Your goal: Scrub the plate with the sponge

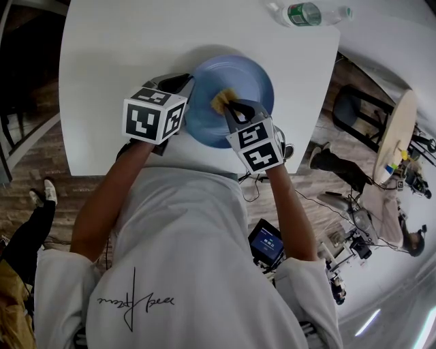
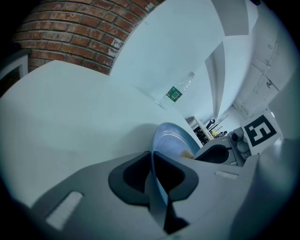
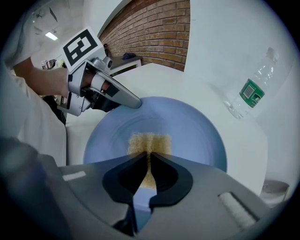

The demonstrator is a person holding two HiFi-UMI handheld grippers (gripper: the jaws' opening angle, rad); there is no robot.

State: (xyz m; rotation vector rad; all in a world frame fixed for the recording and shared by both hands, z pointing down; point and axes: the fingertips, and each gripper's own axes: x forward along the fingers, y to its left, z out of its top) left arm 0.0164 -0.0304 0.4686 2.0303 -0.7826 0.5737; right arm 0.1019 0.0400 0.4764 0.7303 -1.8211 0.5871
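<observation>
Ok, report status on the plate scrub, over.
Left gripper shut on plate rim. Right gripper shut on sponge, sponge against plate face. Bottle lies at table far edge, well off the plate.

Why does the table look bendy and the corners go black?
Left gripper view: the wide lens bends the table and blackens the corners. Right gripper view: same bending, but the plate and sponge look sharp. Head view: the floor boards curve too.

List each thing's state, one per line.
plate: rim clamped in left claw
sponge: pinched in right claw, pressed on plate
bottle: lying on its side on table
left claw: shut on plate
right claw: shut on sponge
</observation>
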